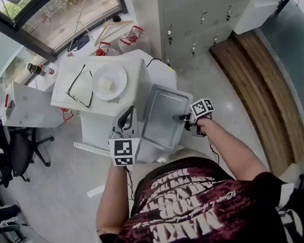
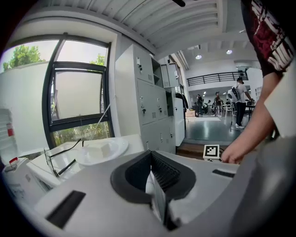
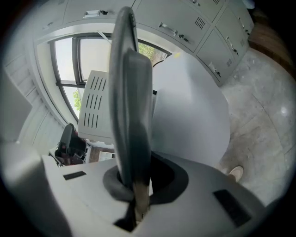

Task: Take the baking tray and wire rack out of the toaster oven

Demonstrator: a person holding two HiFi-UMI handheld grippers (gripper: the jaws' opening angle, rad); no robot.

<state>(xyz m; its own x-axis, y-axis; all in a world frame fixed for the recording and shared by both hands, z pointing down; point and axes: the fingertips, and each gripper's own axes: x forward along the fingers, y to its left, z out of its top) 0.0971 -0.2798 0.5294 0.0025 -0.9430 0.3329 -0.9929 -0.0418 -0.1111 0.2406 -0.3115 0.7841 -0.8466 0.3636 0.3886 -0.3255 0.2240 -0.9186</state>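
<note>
Beside the white table (image 1: 69,73), right claw (image 1: 185,118) clamps the baking tray (image 1: 164,117); left claw (image 1: 126,118) seems closed, empty.

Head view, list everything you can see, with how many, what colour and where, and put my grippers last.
baking tray: one, grey, held out in front of the toaster oven
toaster oven: one, white, centre, below the window
wire rack: one, dark, lying on the oven's top, left of the plate
plate: one, white, on the oven's top, a white block on it
jars: two, clear with red lids, behind the oven by the window
lockers: one bank, grey, top right
office chair: one, black, left edge
wooden platform: one, brown, right side
left gripper: one, grey, shut, beside the tray's left rim
right gripper: one, grey, shut on the tray's right rim
</note>
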